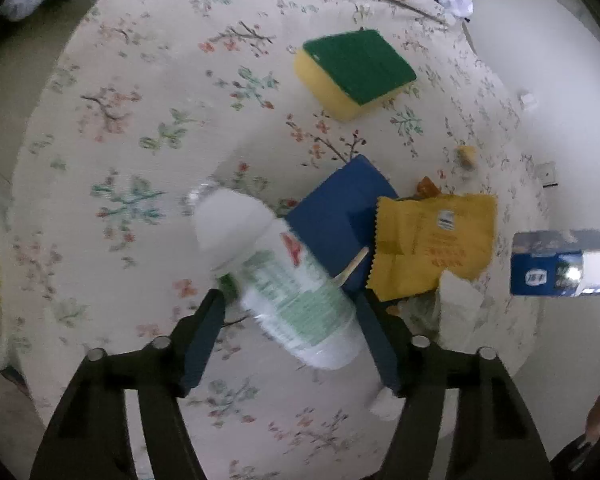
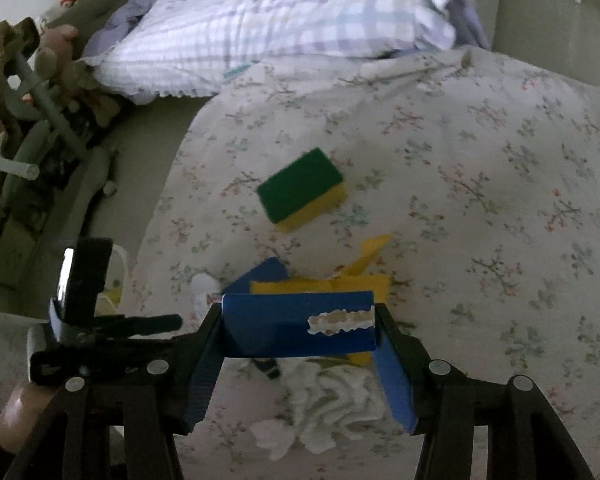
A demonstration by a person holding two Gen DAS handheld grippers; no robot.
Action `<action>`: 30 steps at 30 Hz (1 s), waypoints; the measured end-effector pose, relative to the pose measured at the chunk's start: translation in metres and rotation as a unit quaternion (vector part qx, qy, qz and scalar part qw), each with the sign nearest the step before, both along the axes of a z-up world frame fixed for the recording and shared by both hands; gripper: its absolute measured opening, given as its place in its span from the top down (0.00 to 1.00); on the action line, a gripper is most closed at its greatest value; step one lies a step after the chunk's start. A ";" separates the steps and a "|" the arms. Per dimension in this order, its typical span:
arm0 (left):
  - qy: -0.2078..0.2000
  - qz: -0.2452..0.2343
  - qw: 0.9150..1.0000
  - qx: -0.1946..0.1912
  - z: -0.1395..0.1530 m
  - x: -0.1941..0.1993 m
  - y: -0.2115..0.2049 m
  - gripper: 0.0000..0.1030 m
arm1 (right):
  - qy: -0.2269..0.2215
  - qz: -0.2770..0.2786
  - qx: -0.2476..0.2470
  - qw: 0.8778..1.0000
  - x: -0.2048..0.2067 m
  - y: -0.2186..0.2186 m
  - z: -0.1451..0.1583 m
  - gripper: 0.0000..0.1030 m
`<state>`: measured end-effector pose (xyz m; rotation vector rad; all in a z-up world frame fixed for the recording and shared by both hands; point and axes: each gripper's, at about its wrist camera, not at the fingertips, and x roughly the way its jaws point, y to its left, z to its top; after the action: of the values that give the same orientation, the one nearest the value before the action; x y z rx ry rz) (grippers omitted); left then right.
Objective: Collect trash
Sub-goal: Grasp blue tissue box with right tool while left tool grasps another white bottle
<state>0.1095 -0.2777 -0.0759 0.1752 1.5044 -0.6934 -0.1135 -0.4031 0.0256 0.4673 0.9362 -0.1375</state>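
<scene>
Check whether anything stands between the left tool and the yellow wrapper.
Yes: a plastic bottle sits between the fingers of the left tool, filling it. The yellow wrapper lies beyond, beside a blue card.

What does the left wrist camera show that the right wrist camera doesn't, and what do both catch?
Left wrist only: the left gripper around a plastic bottle, and a wooden stick on the flat blue piece.

Right wrist only: the right gripper shut on a blue carton with a torn patch, the checked pillow, and crumpled white tissue.

Both: the green and yellow sponge and yellow wrapper on the floral bedcover.
</scene>
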 end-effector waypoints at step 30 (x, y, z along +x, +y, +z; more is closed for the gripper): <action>-0.058 0.056 0.995 -0.055 0.053 0.013 0.126 0.57 | 0.002 0.013 -0.012 1.000 0.020 0.044 0.001 0.41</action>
<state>0.1227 -0.1515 -0.0231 0.0456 1.3513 -0.6644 -0.0939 -0.3589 0.0265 0.4326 0.9433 -0.1263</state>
